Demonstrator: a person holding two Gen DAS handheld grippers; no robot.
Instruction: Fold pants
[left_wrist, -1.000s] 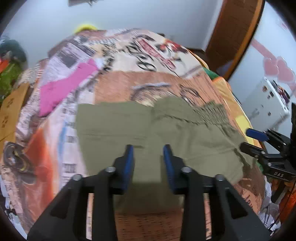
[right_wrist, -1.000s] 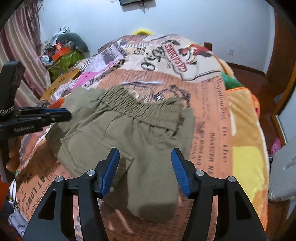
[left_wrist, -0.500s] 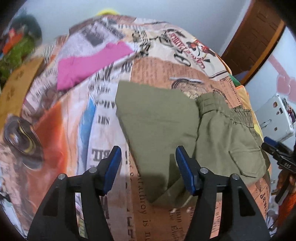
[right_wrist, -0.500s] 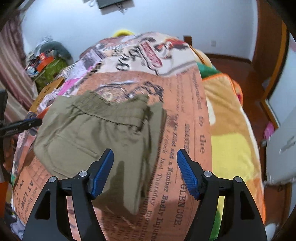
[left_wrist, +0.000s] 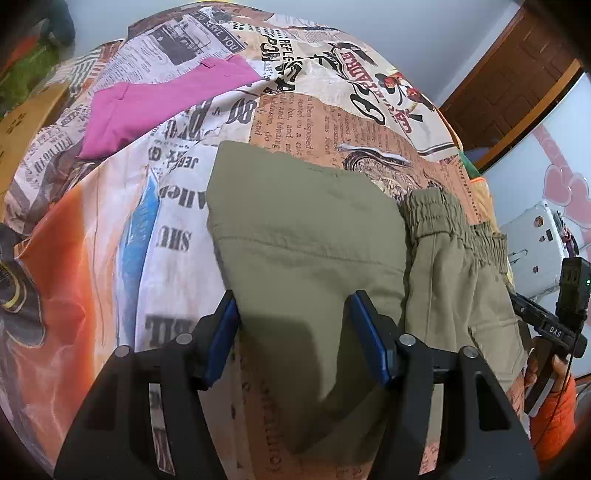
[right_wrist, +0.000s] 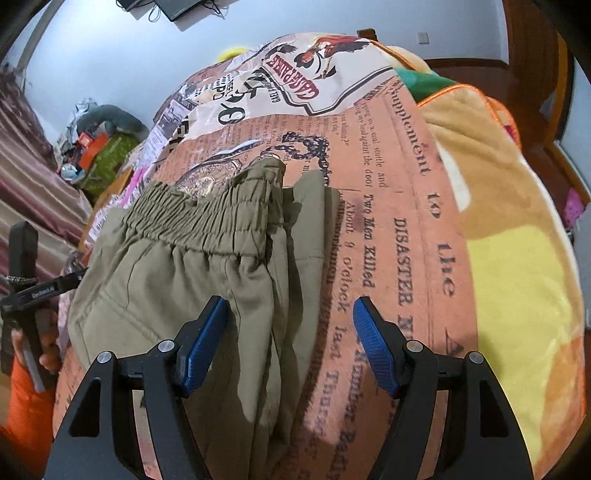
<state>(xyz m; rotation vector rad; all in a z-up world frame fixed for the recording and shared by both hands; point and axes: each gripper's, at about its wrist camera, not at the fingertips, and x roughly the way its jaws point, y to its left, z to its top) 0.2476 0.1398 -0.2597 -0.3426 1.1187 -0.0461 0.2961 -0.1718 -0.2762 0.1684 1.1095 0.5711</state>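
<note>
1. Olive pants (left_wrist: 306, 240) lie folded on the newspaper-print bedspread (left_wrist: 110, 258).
2. Left gripper (left_wrist: 295, 339) above the pants' folded legs, jaws spread, holding nothing.
3. Right gripper (right_wrist: 291, 343) above the pants' waistband end, jaws spread, holding nothing.

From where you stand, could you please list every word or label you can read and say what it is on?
"DISASTER" on the bedspread.
"Two Men Killed" on the bedspread.
"supplement to the" on the bedspread.
"DAS" on the right gripper's body, seen from the left wrist.
A white label on the left gripper's body is too blurred to read.
The bedspread's smaller print is too small to read.
The pants show no text.
</note>
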